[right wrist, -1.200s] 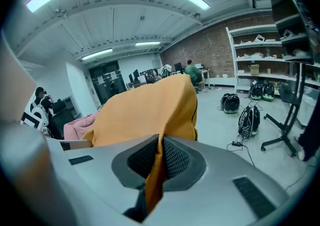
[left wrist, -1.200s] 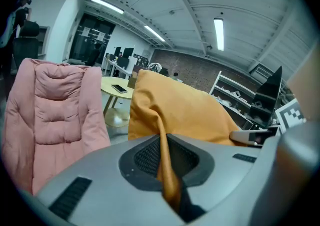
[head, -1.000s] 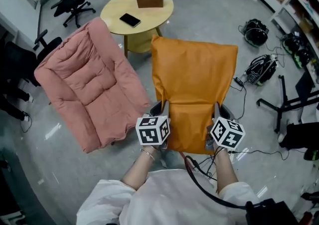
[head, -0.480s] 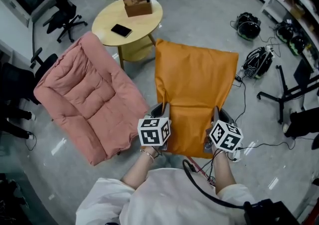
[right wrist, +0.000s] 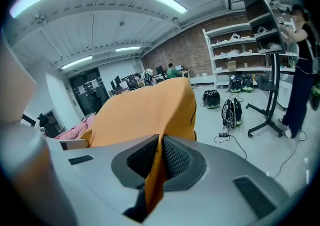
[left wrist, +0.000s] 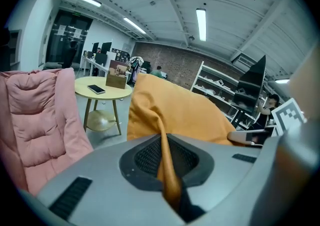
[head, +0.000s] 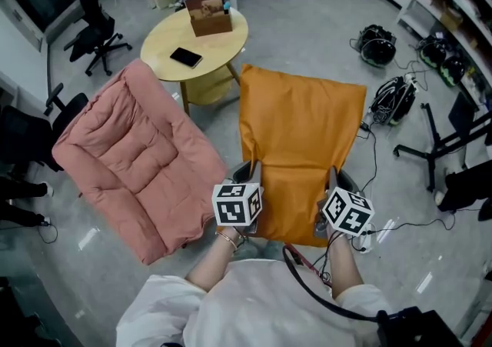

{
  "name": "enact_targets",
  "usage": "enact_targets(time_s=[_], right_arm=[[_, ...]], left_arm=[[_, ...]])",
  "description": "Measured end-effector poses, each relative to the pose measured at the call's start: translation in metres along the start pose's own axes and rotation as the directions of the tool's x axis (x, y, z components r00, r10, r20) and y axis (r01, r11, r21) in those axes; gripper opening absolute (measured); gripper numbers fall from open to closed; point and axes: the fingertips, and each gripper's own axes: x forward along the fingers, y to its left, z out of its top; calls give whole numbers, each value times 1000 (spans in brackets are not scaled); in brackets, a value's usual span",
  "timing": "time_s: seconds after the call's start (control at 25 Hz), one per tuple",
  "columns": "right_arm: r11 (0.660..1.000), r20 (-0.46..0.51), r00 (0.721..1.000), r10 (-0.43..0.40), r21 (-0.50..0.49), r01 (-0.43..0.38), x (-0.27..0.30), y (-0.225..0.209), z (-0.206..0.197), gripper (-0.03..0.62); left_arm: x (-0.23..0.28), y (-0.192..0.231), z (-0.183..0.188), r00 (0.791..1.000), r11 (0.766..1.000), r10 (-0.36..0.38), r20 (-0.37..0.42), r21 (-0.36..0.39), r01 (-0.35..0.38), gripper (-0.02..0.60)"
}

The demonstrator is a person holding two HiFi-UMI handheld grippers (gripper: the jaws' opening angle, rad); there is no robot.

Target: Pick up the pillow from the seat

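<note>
A flat orange pillow (head: 300,145) hangs out in front of me, clear of the pink cushioned seat (head: 131,161) on its left. My left gripper (head: 247,175) is shut on the pillow's near left corner. My right gripper (head: 337,182) is shut on its near right corner. In the left gripper view a fold of the orange pillow (left wrist: 175,115) is pinched between the black pads of the left gripper (left wrist: 167,170). The right gripper view shows the same: pillow cloth (right wrist: 145,115) clamped in the right gripper (right wrist: 155,170).
A round yellow table (head: 223,41) behind the seat carries a phone (head: 185,56) and a brown box (head: 207,13). Black bags (head: 392,99) and cables lie on the grey floor at right. Office chairs (head: 92,26) stand at left, shelves at far right.
Both grippers keep their hold on the pillow. In the head view the table, the seat and the floor clutter have shifted slightly up and left; the pillow sits about the same.
</note>
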Motion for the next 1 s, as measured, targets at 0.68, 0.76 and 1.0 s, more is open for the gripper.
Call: enact_targets(time_s=[0.68, 0.76, 1.0], right_arm=[[1000, -11, 1000, -6, -19, 6, -3, -1, -5, 35], [1000, -13, 1000, -7, -19, 6, -6, 0, -6, 35], [1000, -22, 1000, -12, -25, 12, -16, 0, -10, 34]], left_arm=[[1, 0, -6, 1000, 1000, -1, -14, 12, 2, 26], [-1, 0, -6, 1000, 1000, -2, -15, 12, 2, 26], [-10, -3, -12, 1000, 1000, 8, -27, 8, -8, 26]])
